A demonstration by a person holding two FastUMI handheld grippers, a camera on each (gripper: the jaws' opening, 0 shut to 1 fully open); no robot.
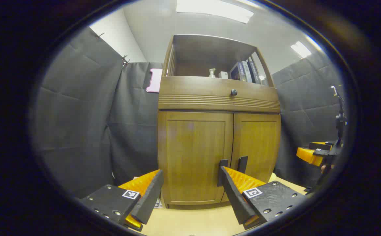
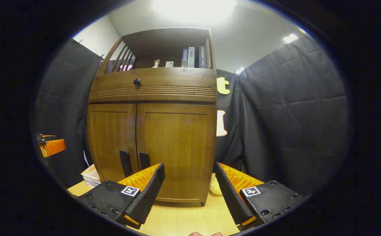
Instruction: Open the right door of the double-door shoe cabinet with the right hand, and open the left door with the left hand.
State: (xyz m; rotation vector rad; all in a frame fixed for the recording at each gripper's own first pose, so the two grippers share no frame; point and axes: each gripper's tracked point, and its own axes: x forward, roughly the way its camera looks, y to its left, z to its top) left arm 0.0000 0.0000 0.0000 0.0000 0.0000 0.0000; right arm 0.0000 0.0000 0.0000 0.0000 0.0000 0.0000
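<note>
- In the left gripper view we see the left gripper (image 1: 190, 180) with its fingers spread wide, nothing between them and touching nothing; it hangs over the bench (image 1: 190, 223), short of the cabinet.
- In the right gripper view the right gripper (image 2: 189, 175) is likewise spread wide and empty, apart from the cabinet front.
- The shoe cabinet (image 2: 152, 131) stands on the light wooden bench (image 2: 184, 223), facing both grippers. Both of its doors are shut.
- The left door (image 1: 193, 154) fills the gap between the left gripper's fingers; the right door (image 1: 257, 144) sits just beyond its right finger.
- In the right gripper view we see the right door (image 2: 174, 150) framed between the fingers, with the left door (image 2: 111, 141) beside it.
- Two dark upright handles sit side by side low on the doors where they meet: the left handle (image 1: 222, 172) and the right handle (image 1: 242, 164).
- Above the doors runs a drawer (image 2: 152, 82) with one dark round knob (image 2: 137, 81), closed.
- The open shelf (image 2: 164, 52) on top holds several upright books (image 2: 193, 57), a small pale bottle (image 2: 157, 63) and a small white box (image 2: 169, 64).
- A stack of flat books or papers (image 2: 90, 175) lies on the bench just left of the cabinet, and a pale rounded thing (image 2: 215, 187) lies at its right foot; we cannot tell what it is.
- At the right edge of the left gripper view, the other gripper (image 1: 315, 154) appears farther off; we cannot tell its opening from there.
</note>
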